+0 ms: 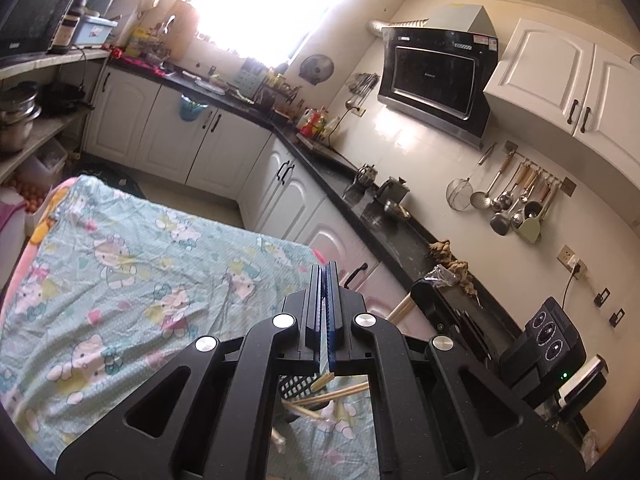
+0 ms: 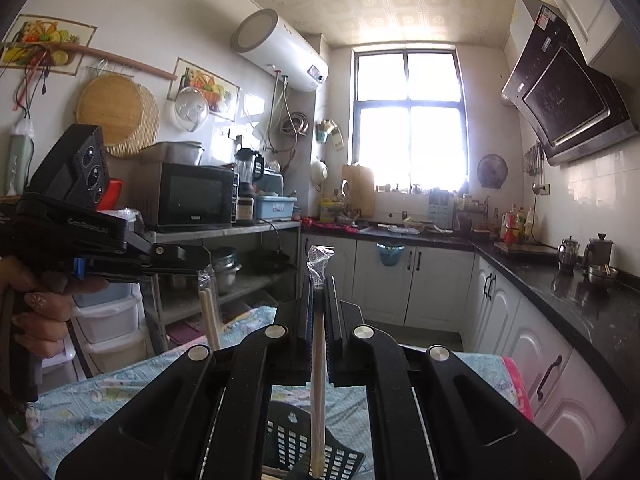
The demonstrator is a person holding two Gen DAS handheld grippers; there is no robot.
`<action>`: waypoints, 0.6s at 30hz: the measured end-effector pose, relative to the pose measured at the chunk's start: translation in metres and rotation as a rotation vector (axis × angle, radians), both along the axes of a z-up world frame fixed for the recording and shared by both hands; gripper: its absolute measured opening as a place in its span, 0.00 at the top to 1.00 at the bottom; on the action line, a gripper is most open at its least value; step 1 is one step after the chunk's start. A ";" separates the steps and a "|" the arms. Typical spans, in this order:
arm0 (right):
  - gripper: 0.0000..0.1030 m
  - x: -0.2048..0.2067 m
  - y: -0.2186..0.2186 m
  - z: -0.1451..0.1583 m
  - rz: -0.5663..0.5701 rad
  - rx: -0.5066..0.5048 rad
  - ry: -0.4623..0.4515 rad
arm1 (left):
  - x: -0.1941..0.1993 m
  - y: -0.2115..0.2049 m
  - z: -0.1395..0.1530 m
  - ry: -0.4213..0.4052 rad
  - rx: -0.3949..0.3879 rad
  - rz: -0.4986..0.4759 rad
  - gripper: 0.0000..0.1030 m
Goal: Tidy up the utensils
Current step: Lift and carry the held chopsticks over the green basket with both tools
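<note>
My left gripper (image 1: pixel 325 270) is shut, with a thin strip of clear wrapper between its blue pads. In the right wrist view it (image 2: pixel 202 270) holds wrapped wooden chopsticks (image 2: pixel 210 320) that hang down from it. My right gripper (image 2: pixel 319 280) is shut on a wooden chopstick (image 2: pixel 318 392) in a clear wrapper (image 2: pixel 320 260), held upright above a black slotted utensil basket (image 2: pixel 304 444). In the left wrist view the basket (image 1: pixel 296 386) and several chopstick ends (image 1: pixel 340 394) show below the gripper body.
A table with a light blue cartoon-print cloth (image 1: pixel 120 280) lies under both grippers. A black counter (image 1: pixel 400 232) with white cabinets runs along the right. A shelf with a microwave (image 2: pixel 192 196) stands to the left. Ladles hang on the wall (image 1: pixel 516 196).
</note>
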State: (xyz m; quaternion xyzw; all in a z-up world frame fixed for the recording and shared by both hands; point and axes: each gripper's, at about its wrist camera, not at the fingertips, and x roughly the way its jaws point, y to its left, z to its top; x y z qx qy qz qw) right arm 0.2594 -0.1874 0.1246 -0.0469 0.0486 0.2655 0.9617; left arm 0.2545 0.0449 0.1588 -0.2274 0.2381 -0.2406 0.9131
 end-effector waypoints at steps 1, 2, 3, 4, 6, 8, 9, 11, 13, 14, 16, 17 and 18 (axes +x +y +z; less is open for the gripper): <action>0.95 0.001 0.000 -0.003 -0.004 -0.003 0.006 | 0.000 0.000 -0.005 0.007 0.001 0.002 1.00; 0.95 0.003 0.001 -0.007 -0.009 -0.006 0.013 | 0.001 0.000 -0.008 0.013 0.004 0.003 1.00; 0.95 0.004 0.001 -0.010 -0.010 -0.008 0.019 | 0.001 0.000 -0.012 0.019 0.006 0.004 1.00; 0.95 0.006 0.003 -0.013 -0.013 -0.010 0.028 | 0.001 0.000 -0.015 0.024 0.007 0.004 1.00; 0.95 0.008 0.004 -0.019 -0.020 -0.014 0.041 | 0.002 0.000 -0.022 0.035 0.015 0.007 1.00; 0.95 0.012 0.005 -0.026 -0.031 -0.020 0.059 | 0.001 -0.002 -0.028 0.042 0.026 0.008 1.00; 0.95 0.013 0.005 -0.029 -0.035 -0.023 0.068 | 0.001 -0.003 -0.030 0.044 0.033 0.009 1.00; 0.95 0.017 0.006 -0.035 -0.049 -0.028 0.084 | 0.001 -0.005 -0.035 0.054 0.051 0.012 1.00; 0.95 0.020 0.007 -0.040 -0.056 -0.030 0.102 | 0.001 -0.006 -0.040 0.062 0.062 0.014 1.00; 0.95 0.021 0.008 -0.042 -0.062 -0.031 0.113 | 0.001 -0.007 -0.043 0.064 0.072 0.017 1.00; 0.95 0.024 0.007 -0.045 -0.066 -0.030 0.132 | 0.002 -0.008 -0.047 0.074 0.087 0.019 1.00; 0.95 0.024 0.006 -0.046 -0.066 -0.029 0.140 | 0.002 -0.008 -0.049 0.077 0.089 0.019 1.00; 0.95 0.025 0.006 -0.048 -0.068 -0.030 0.150 | 0.003 -0.008 -0.051 0.081 0.091 0.019 1.00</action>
